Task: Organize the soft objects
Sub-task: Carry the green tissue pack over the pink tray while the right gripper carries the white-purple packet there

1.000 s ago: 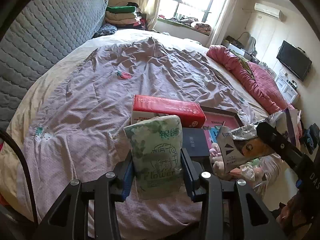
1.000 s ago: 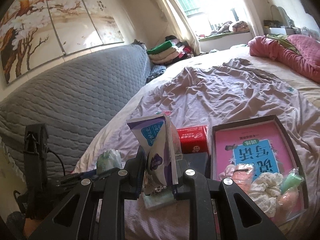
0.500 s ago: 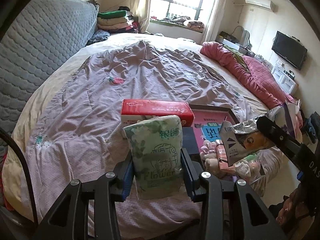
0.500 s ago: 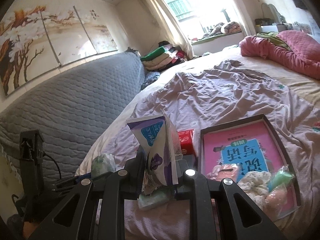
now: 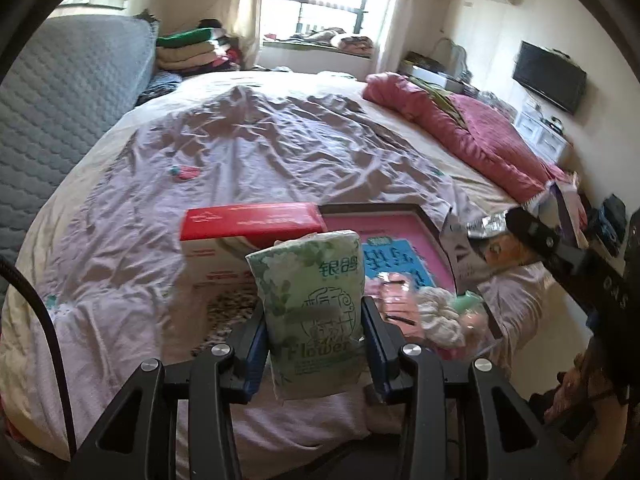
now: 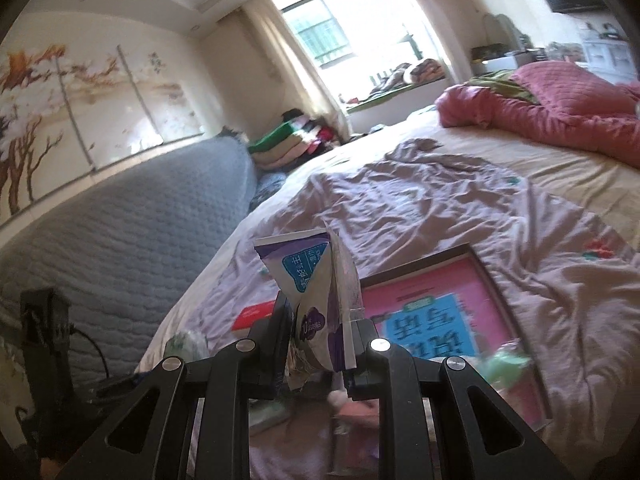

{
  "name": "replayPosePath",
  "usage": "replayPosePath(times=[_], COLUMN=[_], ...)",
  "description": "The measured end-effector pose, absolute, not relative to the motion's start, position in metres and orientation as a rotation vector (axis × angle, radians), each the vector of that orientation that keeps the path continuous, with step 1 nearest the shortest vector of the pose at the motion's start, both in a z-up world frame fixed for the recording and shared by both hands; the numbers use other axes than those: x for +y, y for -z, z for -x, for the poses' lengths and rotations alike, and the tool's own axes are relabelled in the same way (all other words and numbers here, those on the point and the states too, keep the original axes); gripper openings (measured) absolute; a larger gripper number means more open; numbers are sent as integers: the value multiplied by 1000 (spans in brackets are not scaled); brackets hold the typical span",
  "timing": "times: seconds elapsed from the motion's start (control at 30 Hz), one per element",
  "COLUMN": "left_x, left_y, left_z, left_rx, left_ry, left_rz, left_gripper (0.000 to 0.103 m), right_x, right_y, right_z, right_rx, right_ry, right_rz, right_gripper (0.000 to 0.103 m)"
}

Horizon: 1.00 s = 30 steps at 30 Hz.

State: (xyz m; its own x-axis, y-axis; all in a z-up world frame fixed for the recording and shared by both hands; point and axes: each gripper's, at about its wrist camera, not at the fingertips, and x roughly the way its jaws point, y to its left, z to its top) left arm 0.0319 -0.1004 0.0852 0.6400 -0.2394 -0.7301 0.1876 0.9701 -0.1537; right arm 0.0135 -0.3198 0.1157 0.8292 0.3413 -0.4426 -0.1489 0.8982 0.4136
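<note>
My left gripper (image 5: pixel 314 332) is shut on a green flowered tissue pack (image 5: pixel 310 308), held upright above the near edge of the bed. Behind it lies a red and white tissue box (image 5: pixel 248 236), next to a pink shallow box (image 5: pixel 384 236) holding small soft items (image 5: pixel 436 316). My right gripper (image 6: pixel 322 344) is shut on a purple and white foil packet (image 6: pixel 316 292). That packet (image 5: pixel 472 248) and the right gripper's finger (image 5: pixel 532 232) show at the right of the left wrist view. The green pack (image 6: pixel 188 342) peeks in at the lower left of the right wrist view.
A wrinkled lilac sheet (image 5: pixel 260 152) covers the bed. A pink quilt (image 5: pixel 472 128) lies along its far right side, a grey quilted headboard (image 5: pixel 60 92) on the left. Folded clothes (image 5: pixel 192 46) are stacked by the window. A TV (image 5: pixel 548 76) hangs on the right wall.
Both grippers have drawn back and slightly up from the bed, keeping their packs. The red box and pink box now sit farther off, and the right view is tilted and blurred.
</note>
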Motion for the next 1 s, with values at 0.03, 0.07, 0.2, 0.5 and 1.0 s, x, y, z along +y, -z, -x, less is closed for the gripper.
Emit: replayPosePath(times=[0.03,0.07,0.2,0.5,1.0], left_x=[-104,-108,-128,-159,-222], left_y=[-85,-84,-80,-72,-40], left_z=[-33,-32,-30,-35,-53], left_rx=[845,848,855,878,948], left_ry=[250,259,289,337,429], left_rz=[61,56,20,-12,-107], left_gripper=[43,43,43,43,43], right_x=[-325,-331,-349,-376,-427], right_y=[-116,-116,-114,-102,-70], right_z=[-12,-11,-8,-6,-1], right_rx=[529,525,516,509,508], right_ry=[-259,-249,-214,-159,-32], right_rz=[-381,-390,-409,-448,-550], right_gripper=[22,22,22,22,22])
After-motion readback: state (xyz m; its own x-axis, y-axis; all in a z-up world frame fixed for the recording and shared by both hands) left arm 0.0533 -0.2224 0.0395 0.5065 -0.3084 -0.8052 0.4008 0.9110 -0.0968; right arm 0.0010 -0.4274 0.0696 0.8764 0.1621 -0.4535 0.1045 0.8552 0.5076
